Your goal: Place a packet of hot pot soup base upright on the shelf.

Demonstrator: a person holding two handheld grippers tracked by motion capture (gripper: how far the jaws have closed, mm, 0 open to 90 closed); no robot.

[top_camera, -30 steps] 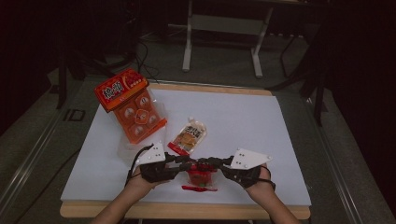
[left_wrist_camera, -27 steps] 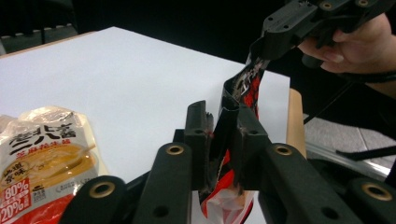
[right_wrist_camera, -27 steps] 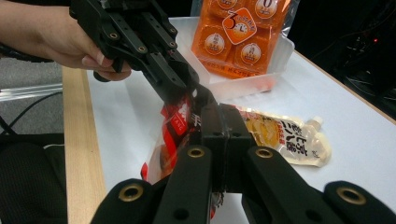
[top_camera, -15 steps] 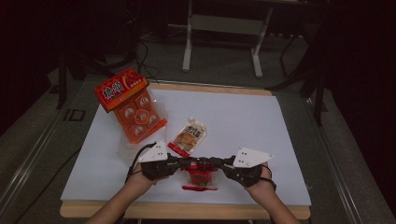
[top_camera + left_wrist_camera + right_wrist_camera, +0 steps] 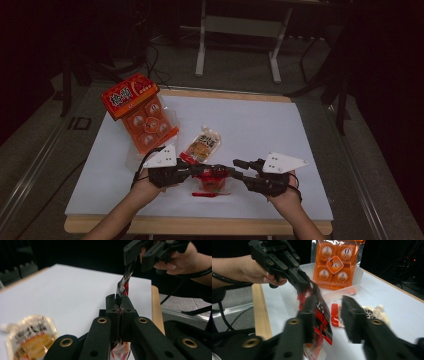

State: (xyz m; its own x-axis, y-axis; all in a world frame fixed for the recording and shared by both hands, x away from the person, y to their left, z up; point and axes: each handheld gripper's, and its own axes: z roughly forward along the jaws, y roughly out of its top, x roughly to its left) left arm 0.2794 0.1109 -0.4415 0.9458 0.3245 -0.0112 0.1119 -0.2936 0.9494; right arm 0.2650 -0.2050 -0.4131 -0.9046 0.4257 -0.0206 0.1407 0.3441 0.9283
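A small red, black and white packet [image 5: 212, 180] hangs just above the white table sheet [image 5: 260, 125] near its front edge, between my two grippers. My left gripper [image 5: 200, 170] is shut on one end of it; in the left gripper view the jaws [image 5: 121, 302] pinch the crumpled foil [image 5: 123, 285]. My right gripper [image 5: 237, 169] is open. In the right gripper view its jaws [image 5: 329, 307] stand wide apart, and the packet [image 5: 322, 317] lies against the left one.
An orange multi-pack [image 5: 140, 112] leans on a clear tray at the back left. A pale pouch [image 5: 202, 145] lies just behind the grippers. A thin red strip [image 5: 210, 193] lies on the sheet under the packet. The wooden table edge [image 5: 200, 225] runs close in front.
My right gripper's jaws have spread apart off the packet. The left gripper keeps its hold, and both hands have stayed nearly in place.
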